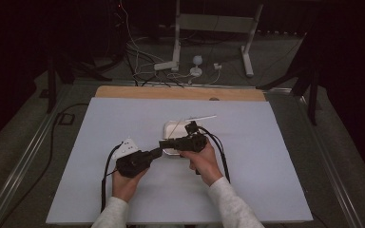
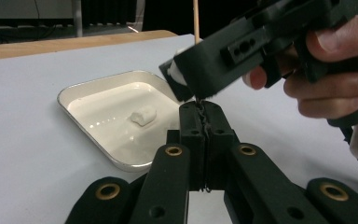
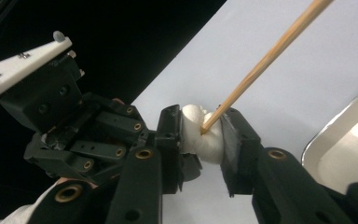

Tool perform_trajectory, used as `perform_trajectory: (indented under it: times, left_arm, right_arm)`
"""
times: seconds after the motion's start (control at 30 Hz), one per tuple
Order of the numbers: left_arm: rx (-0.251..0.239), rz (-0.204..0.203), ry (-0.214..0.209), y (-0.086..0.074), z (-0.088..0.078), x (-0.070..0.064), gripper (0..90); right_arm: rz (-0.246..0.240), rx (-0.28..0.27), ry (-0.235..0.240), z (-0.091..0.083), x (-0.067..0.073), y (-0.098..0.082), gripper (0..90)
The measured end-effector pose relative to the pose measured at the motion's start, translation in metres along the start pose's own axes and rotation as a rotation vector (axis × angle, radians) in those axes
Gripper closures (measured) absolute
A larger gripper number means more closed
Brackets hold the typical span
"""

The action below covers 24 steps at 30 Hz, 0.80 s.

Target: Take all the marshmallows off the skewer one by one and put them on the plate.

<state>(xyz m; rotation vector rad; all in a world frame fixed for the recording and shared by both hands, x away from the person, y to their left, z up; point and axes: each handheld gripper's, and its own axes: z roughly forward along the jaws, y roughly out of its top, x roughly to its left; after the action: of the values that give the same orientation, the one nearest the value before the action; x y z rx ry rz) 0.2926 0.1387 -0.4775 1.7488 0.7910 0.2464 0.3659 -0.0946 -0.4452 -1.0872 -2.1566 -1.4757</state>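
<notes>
**White marshmallow pinched in my right gripper, skewer standing out of it**

White and soft, the marshmallow (image 3: 204, 133) sits squeezed between the two black pads of my right gripper (image 3: 203, 140), which press on it from both sides and dent it. A thin wooden skewer (image 3: 265, 60) is stuck into the marshmallow's top and runs up and away from it. In the left gripper view the same skewer (image 2: 196, 21) rises straight up behind the right gripper (image 2: 186, 81), with a bit of white showing at the jaws.

My left gripper (image 2: 205, 114) is fully closed, its jaws meeting with something thin and dark caught in the seam between them; what that is I cannot tell. Its tips sit right under the right gripper's jaws, touching or nearly so.

From the high view, both hands meet near the middle of the pale blue table sheet (image 1: 275, 180), the left gripper (image 1: 158, 153) pointing at the right gripper (image 1: 167, 142). Just beyond them lies a shallow white tray (image 2: 74, 105) with a metal rim, and a second marshmallow piece (image 2: 143, 115) rests alone in it. A small white object (image 1: 126, 144) lies on the sheet just beside the left gripper. A strip of wooden board (image 1: 123, 91) shows at the table's far edge.
</notes>
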Motion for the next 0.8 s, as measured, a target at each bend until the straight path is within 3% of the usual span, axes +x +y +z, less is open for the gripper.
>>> perform_trajectory:
  times: [0.13, 0.33, 0.53, 0.63, 0.73, 0.77, 0.8]
  left_arm:
    - [0.011, 0.014, -0.009, 0.0, -0.001, 0.0, 90.0]
    - [0.016, 0.026, -0.023, 0.0, 0.001, -0.002, 90.0]
    - [0.017, 0.043, -0.03, -0.001, -0.001, -0.002, 90.0]
    - [0.014, 0.05, -0.039, 0.0, 0.001, -0.004, 90.0]
    - [0.014, 0.062, -0.036, 0.001, -0.001, -0.005, 90.0]
    - [0.027, 0.075, -0.023, 0.001, -0.001, -0.005, 90.0]
    - [0.041, 0.082, -0.011, 0.0, -0.002, -0.004, 90.0]
  right_arm:
    - [0.028, -0.067, -0.012, -0.016, -0.004, 0.005, 74.7]
    - [0.006, -0.076, -0.038, -0.03, -0.006, 0.01, 75.0]
    - [0.019, -0.149, -0.057, -0.054, -0.01, 0.021, 75.8]
    - [-0.003, -0.147, -0.079, -0.062, -0.008, 0.026, 75.9]
    - [-0.006, -0.159, -0.085, -0.066, -0.007, 0.029, 76.2]
    - [0.008, -0.201, -0.089, -0.071, -0.009, 0.029, 77.2]
    - [0.008, -0.201, -0.089, -0.071, -0.009, 0.029, 77.2]
